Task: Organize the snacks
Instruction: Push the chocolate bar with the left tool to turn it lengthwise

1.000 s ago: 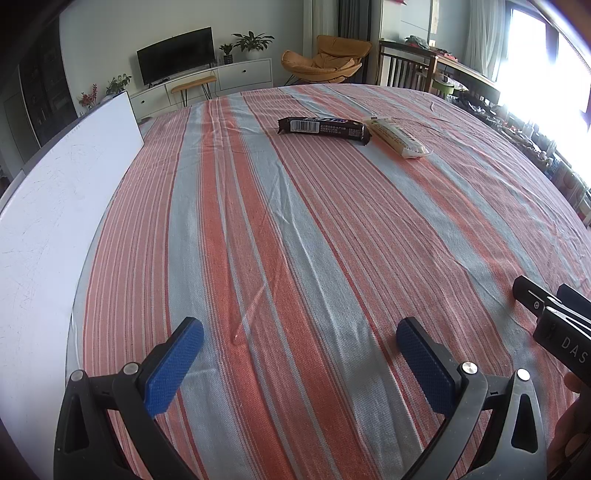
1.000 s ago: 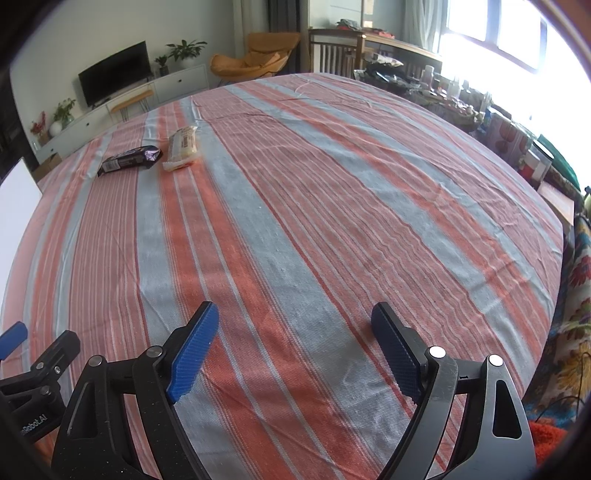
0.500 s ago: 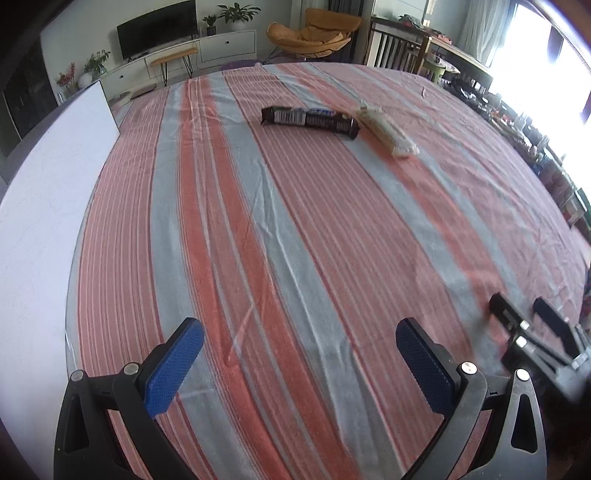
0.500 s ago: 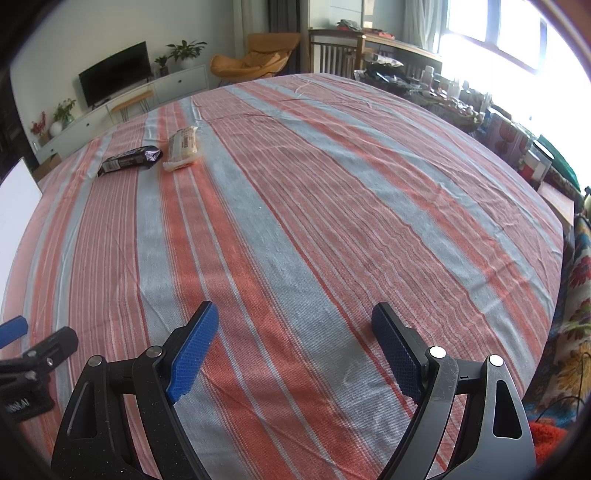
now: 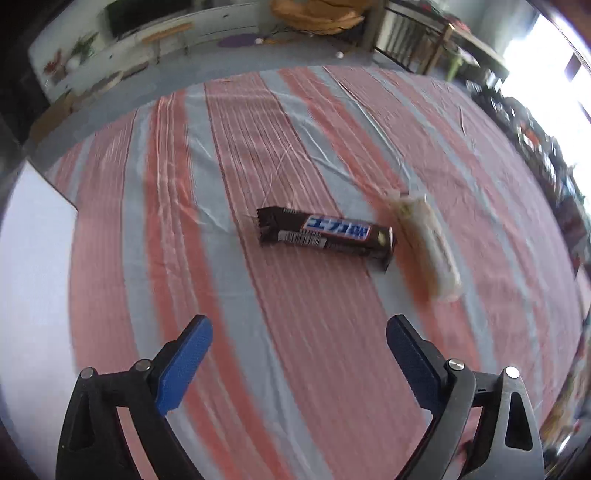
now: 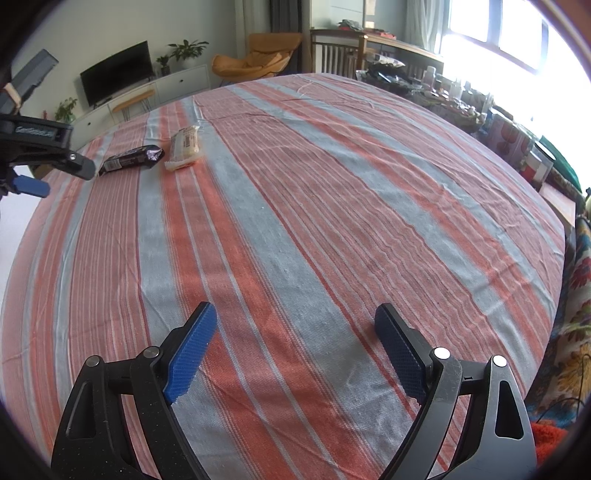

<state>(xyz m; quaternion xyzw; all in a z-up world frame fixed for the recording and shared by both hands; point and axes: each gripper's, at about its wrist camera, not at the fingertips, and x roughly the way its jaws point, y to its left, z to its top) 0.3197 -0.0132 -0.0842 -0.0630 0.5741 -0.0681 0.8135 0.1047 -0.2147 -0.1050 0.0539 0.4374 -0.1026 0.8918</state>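
Up close in the left wrist view, a dark brown chocolate bar in a wrapper with a blue and white logo lies flat on the striped tablecloth, ahead of the left gripper and roughly centred between the lines of its two fingers. The left gripper's jaws stand wide and are closing at this moment, with only bare cloth between the blue pads; they do not touch the bar. Just beside the bar's right end, and angled away from it, lies a pale wrapped snack, blurred in this view, so whether the two packages touch cannot be told. A white board covers the table's left side. From the right wrist view the same chocolate bar and pale wrapped snack sit side by side on the far left part of the cloth, with the left gripper raised at the picture's left edge near them. The right gripper hangs over the near part of the tablecloth, well apart from both snacks, its jaws spread wide with nothing between the blue pads. Beyond the table stand a television, an orange armchair and a bright window.
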